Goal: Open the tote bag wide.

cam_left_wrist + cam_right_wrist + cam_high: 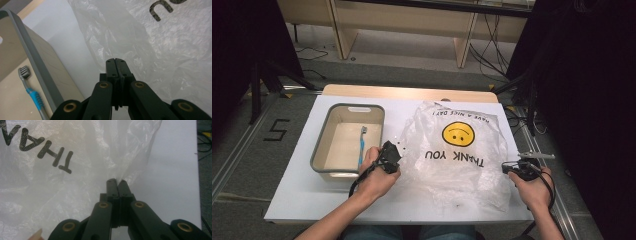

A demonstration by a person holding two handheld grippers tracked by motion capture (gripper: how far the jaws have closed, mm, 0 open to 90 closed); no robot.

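Forearms are coming in from the bottom edge of the high view, each hand carrying one of two black grippers. Largest on the white table (302, 190) is one clear plastic bag (457, 150), lying crumpled across the right half; it is printed with a yellow smiley face (458, 134) and the words "THANK YOU", which are reading upside down from the person's side. Its long axis is running from the near edge toward the far edge, the lettered end lying nearer the person. Left of the bag, just beside it, one grey-rimmed beige bin (323, 145) is standing in the way of the left hand's outer side, and one blue-handled toothbrush (361, 145) is lying inside it, bristles pointing to the far end.

At the bag's left edge, the left gripper (389, 152) is sitting with its jaws pressed together; in the left gripper view (115, 61) the tips are meeting just at the film, and whether any plastic is caught between them cannot be told. At the bag's right near corner, the right gripper (517, 167) is clamping down on a gathered fold of plastic (116, 181).
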